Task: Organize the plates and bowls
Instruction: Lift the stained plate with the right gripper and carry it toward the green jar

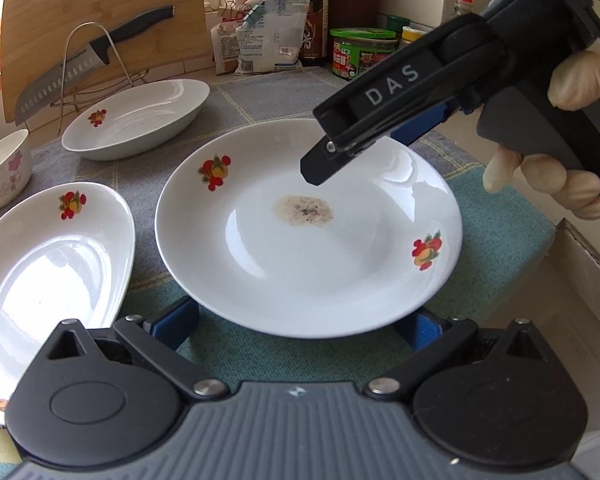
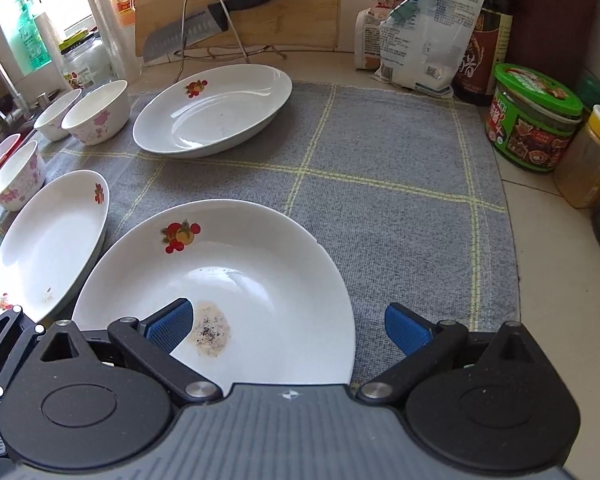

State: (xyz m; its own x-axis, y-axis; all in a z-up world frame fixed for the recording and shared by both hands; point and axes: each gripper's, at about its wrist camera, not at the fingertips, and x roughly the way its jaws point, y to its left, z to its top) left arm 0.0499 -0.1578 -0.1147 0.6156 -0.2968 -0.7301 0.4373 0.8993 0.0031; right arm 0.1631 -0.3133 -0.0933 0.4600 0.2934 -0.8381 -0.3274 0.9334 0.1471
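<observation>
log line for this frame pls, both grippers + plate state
left gripper: open, astride stained plate near rim | right gripper: open, straddling plate's right rim | plate: flat on mat | other dishes: untouched

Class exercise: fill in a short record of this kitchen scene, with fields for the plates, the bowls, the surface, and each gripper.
plates: three white, fruit-patterned; nearest plate has a brown stain
bowls: three floral bowls at the mat's left edge
surface: grey checked mat
left gripper: open, astride nearest plate's rim
right gripper: open, one finger over the plate, one outside
</observation>
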